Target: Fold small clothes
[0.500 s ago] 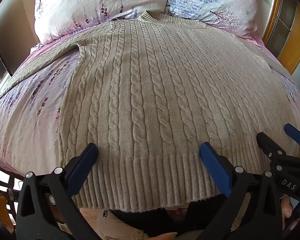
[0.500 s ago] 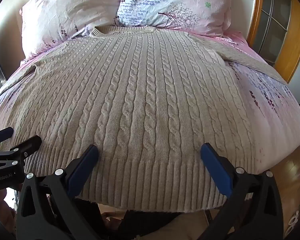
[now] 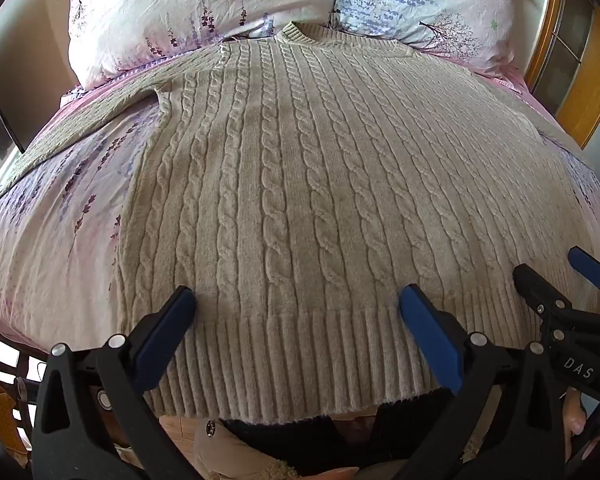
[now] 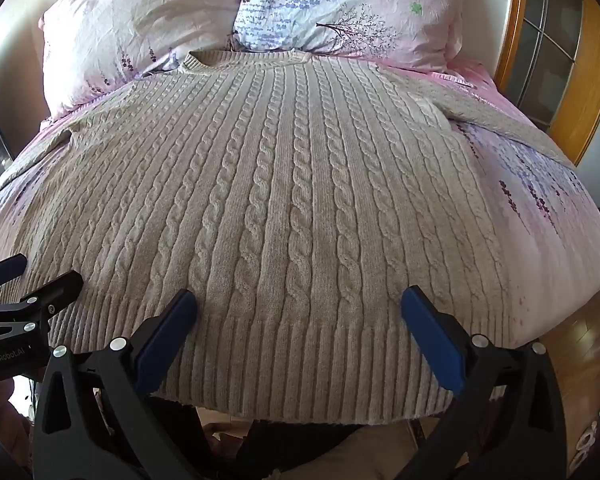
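A beige cable-knit sweater [image 3: 300, 200] lies flat, front up, on the bed, collar toward the pillows and ribbed hem toward me; it also fills the right wrist view [image 4: 284, 208]. Its sleeves stretch out to both sides. My left gripper [image 3: 298, 304] is open, its blue pads wide apart over the hem's left half. My right gripper [image 4: 300, 304] is open over the hem's right half. Each gripper shows in the other's view: the right one [image 3: 556, 272] at the right edge, the left one [image 4: 40, 272] at the left edge. Neither holds cloth.
The bed has a pink floral sheet [image 3: 48, 232] and two floral pillows [image 3: 204, 8] at the head. A wooden-framed glass door [image 4: 560, 52] stands at the right. The hem hangs over the bed's near edge above the person's legs [image 3: 300, 440].
Both grippers have stayed nearly still over the hem, jaws open as before. The sweater has not moved.
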